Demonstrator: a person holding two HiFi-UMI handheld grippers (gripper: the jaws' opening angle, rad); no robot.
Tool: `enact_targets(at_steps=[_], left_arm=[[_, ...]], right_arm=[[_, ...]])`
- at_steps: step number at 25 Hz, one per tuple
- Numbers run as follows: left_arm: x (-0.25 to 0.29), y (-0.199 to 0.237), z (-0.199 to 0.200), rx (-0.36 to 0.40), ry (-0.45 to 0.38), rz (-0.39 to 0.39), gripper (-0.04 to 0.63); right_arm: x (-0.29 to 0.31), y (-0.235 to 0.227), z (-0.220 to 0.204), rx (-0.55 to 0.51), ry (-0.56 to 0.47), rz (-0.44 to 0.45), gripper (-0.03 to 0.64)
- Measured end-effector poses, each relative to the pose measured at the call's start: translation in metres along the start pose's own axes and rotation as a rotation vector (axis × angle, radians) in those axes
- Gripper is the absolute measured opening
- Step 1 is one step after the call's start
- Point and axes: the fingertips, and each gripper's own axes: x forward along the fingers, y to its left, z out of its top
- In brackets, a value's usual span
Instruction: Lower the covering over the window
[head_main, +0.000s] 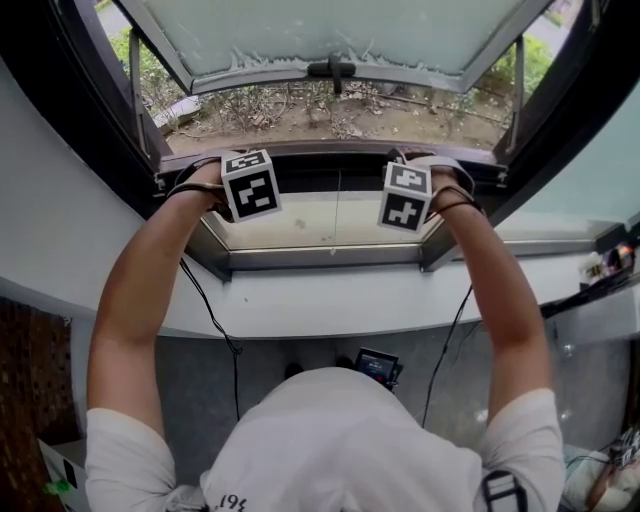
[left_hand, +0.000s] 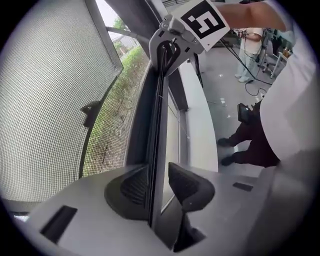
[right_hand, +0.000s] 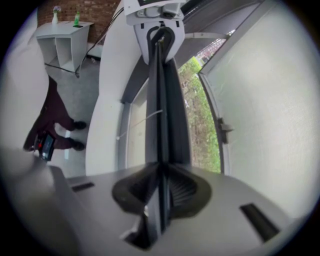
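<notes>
Nearest the lens: your left gripper (left_hand: 159, 182), jaws apart. The dark rail (left_hand: 159, 125) at the edge of the covering runs up between them. The pad (left_hand: 131, 186) on the window side lies against the rail or just beside it; I cannot tell which. The other pad (left_hand: 189, 184) stands clear, with a visible gap. No clamp on this side.

Your right gripper (right_hand: 161, 186): jaws drawn together on the same rail, both ribbed pads pressed to its faces.

Head view: your two grippers sit well apart on the rail, the left toward its left end and the right toward its right end. Their marker cubes face up at you. The rail lies level across the window, close along the dark crossbar of the frame. A pale pane (head_main: 330, 220) sits just below it.

Outward, window side: fine mesh (left_hand: 50, 100) fills the left of the left gripper view. A dark sash handle (left_hand: 91, 111) and greenery show through it. The frosted sash (head_main: 330, 30) is swung outward, with bare ground and shrubs (head_main: 300, 110) beyond.

Outward, room side: a white sill (head_main: 330, 300) sits under your forearms. Black cables (head_main: 210, 310) hang from the grippers toward the grey floor. A white shelf unit (right_hand: 62, 42) stands by a brick wall.
</notes>
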Motion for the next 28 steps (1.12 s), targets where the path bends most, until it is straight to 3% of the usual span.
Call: enact_targets(at_steps=[11, 18, 20, 23, 28], left_arm=[[-0.009, 0.004, -0.001, 0.002, -0.023, 0.071, 0.117], [-0.011, 0.005, 0.001, -0.022, -0.018, 0.032, 0.117], [-0.010, 0.001, 0.000, -0.030, -0.010, 0.002, 0.122], [-0.008, -0.007, 0.002, -0.024, -0.004, -0.039, 0.187], [0.006, -0.015, -0.004, -0.020, 0.020, -0.035, 0.193]], right_arm=[[-0.011, 0.001, 0.000, -0.003, -0.006, -0.022, 0.124], [-0.012, 0.003, -0.001, -0.006, 0.031, 0.048, 0.134], [-0.011, 0.009, 0.000, -0.013, 0.053, 0.086, 0.164], [-0.009, 0.018, 0.000, -0.010, 0.076, 0.128, 0.221], [0.002, 0.029, -0.001, -0.005, 0.088, 0.130, 0.256]])
